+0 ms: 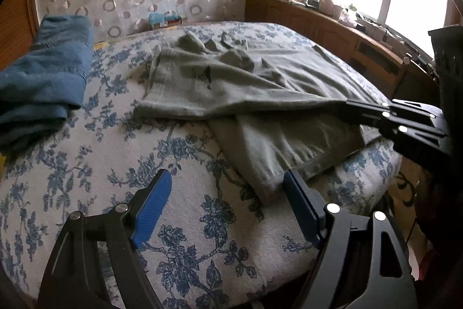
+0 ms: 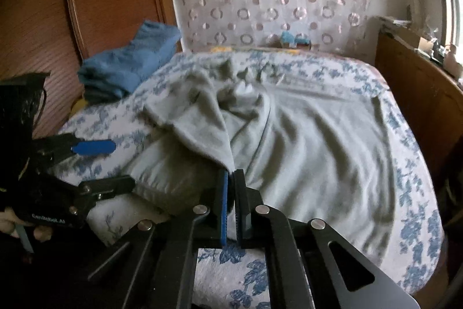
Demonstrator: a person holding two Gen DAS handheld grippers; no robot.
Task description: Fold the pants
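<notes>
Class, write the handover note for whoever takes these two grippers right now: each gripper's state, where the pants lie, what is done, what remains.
Right gripper: shut, jaws pinching an edge of the grey pants, which rises to them.
Left gripper: open, holding nothing, over the bed beside the near trouser leg's hem.
Pants: spread on the flowered bed, rumpled at the far end.
Blue folded clothing lies at the bed's side.
Done: one grip taken.
Left: probably grip with the left, then fold.

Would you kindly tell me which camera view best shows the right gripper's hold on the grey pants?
The right wrist view: the right gripper sits centred, its jaws shut on an edge of the grey pants. The left wrist view shows that gripper only side-on at the right edge, reaching the fabric, its pads hidden.
</notes>
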